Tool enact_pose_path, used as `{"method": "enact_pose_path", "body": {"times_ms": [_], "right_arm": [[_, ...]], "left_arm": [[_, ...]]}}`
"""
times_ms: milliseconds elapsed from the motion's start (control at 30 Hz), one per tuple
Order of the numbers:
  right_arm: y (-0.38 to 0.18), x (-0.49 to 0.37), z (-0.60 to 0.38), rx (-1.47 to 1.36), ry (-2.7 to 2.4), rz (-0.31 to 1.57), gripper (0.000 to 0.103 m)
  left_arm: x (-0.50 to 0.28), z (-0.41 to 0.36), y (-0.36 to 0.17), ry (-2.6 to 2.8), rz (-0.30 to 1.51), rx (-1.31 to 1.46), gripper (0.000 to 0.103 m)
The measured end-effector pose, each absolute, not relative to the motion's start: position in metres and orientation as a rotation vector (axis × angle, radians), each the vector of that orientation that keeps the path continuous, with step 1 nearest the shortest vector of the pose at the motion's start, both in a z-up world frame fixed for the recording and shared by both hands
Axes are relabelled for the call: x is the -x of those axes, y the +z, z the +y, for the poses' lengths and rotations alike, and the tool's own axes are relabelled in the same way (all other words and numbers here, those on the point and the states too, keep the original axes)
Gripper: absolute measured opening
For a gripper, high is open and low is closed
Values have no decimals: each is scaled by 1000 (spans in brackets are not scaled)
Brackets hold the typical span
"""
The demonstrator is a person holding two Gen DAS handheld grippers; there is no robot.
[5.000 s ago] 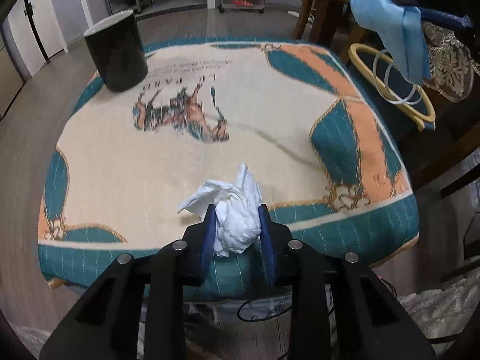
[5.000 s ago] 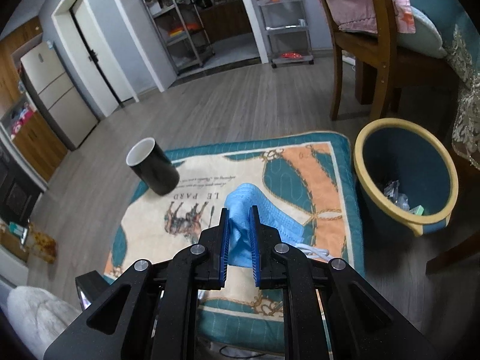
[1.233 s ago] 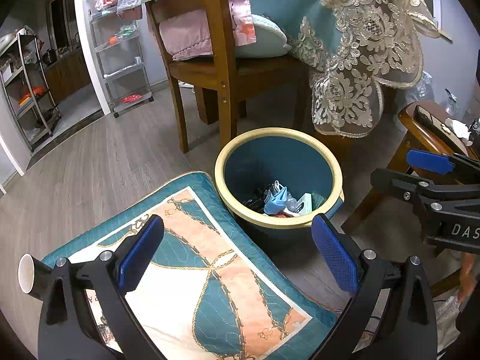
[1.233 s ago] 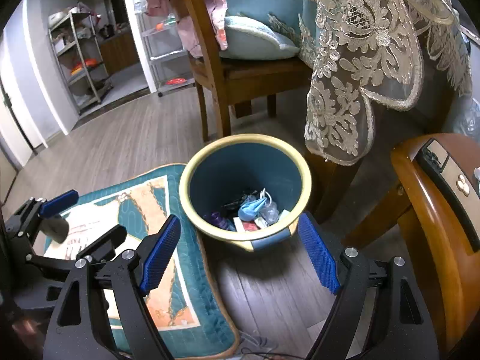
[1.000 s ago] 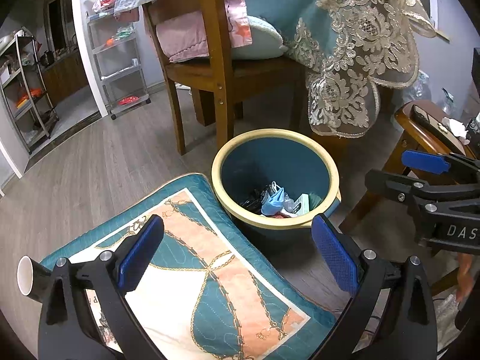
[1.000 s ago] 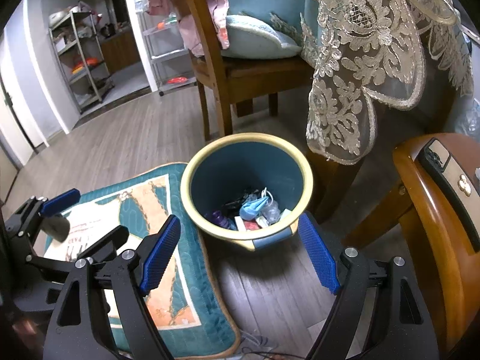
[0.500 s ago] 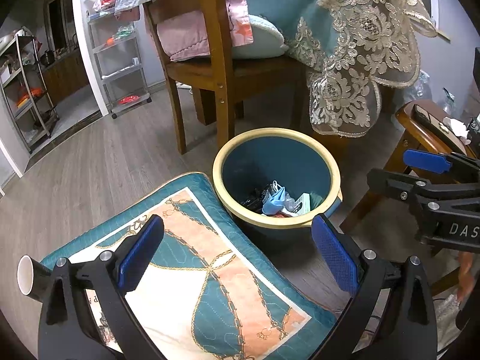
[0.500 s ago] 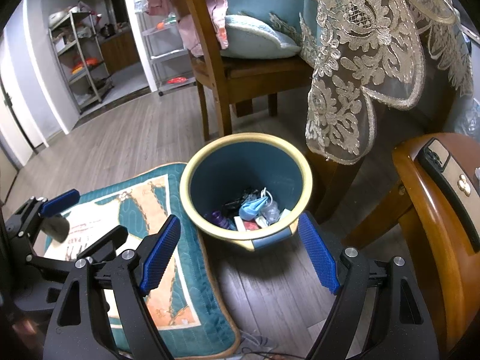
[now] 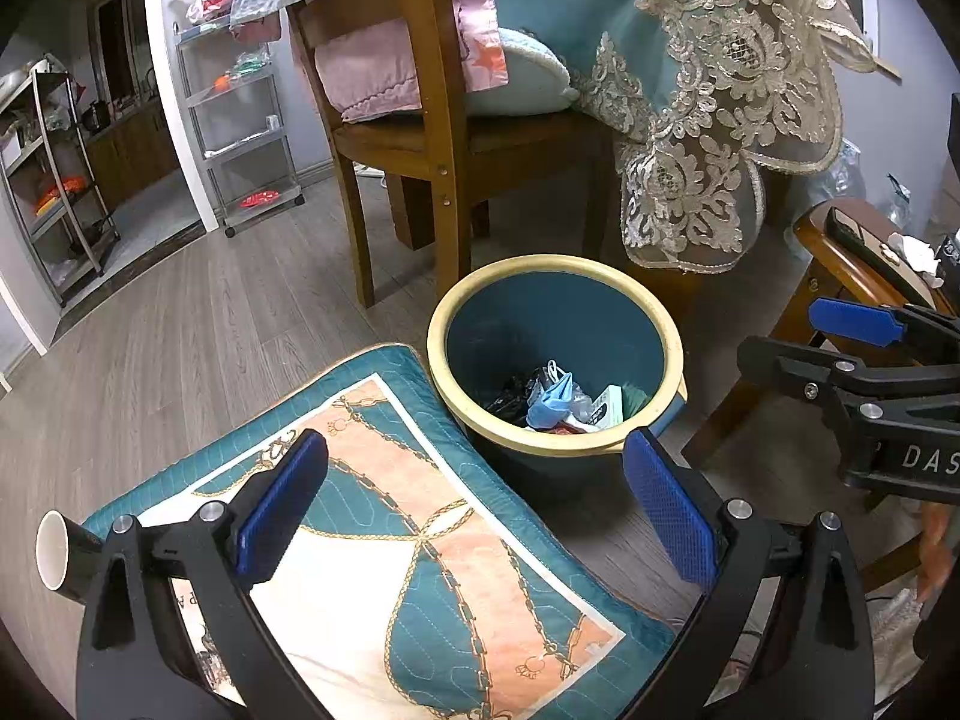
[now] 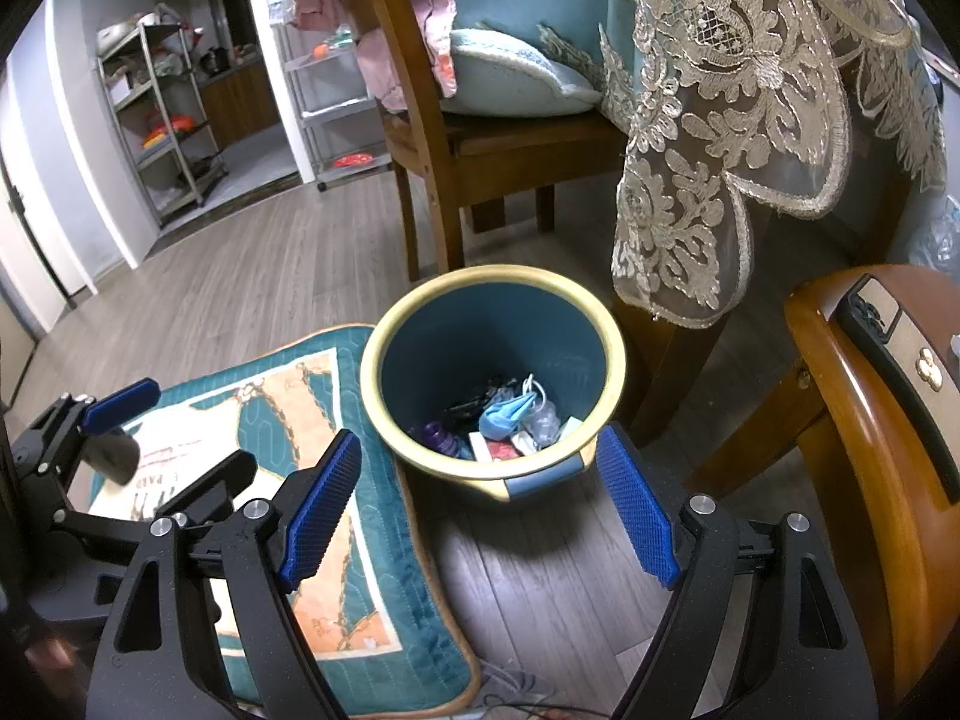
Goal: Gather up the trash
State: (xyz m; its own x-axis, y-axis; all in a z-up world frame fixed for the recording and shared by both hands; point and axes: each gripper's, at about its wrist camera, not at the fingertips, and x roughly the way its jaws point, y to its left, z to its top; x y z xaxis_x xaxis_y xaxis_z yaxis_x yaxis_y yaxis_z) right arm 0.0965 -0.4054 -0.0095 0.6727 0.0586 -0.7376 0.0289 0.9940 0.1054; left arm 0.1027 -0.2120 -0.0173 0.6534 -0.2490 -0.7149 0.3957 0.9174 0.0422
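Now we hover both grippers, left and right, fingers spread wide and empty, above the bin; a blue mask lies inside.

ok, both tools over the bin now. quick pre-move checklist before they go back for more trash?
1. Left tool open, nothing between the pads: ok.
2. Right tool open, nothing between the pads: ok.
3. Blue mask inside the bin, lying on the other trash: ok.
4. White tissue in the bin: cannot tell; some white bits show among the trash, but none is clearly the tissue.
5. Bin upright on the floor beside the mat: ok.
6. Visible part of the mat free of trash: ok; only the black cup shows at its far corner, and the tools hide the rest.
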Motion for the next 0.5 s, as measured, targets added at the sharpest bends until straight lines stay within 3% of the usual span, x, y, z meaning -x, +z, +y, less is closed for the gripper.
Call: {"method": "enact_pose_path", "body": {"times_ms": [500], "right_arm": [[-10,-96,-405,-112,19,836,81]], "left_arm": [[-102,-214,-18,-356,775,-219,97]]}}
